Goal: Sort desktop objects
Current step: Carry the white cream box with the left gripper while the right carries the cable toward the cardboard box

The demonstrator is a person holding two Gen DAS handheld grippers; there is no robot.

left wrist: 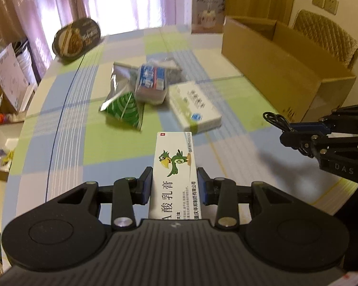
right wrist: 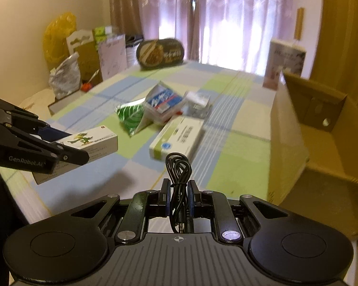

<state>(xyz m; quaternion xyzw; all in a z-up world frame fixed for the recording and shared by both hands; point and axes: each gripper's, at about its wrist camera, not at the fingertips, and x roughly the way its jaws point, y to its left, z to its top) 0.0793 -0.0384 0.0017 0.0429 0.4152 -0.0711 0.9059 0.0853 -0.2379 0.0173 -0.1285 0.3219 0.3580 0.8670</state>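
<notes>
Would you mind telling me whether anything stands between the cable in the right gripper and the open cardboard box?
Nothing visible does. The right gripper holds the coiled black cable above bare tablecloth, and the cardboard box sits open just to its right. The white medicine box and the pile lie ahead, off that path.

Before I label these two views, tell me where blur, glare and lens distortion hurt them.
Left wrist view: the held ointment box is sharp, the pile's blue-and-white pack is motion-smeared, the window blows out white, and the table edge bows. Right wrist view: the black cable in the jaws is crisp, the cardboard box is blurred, and the curtains glare.
</notes>
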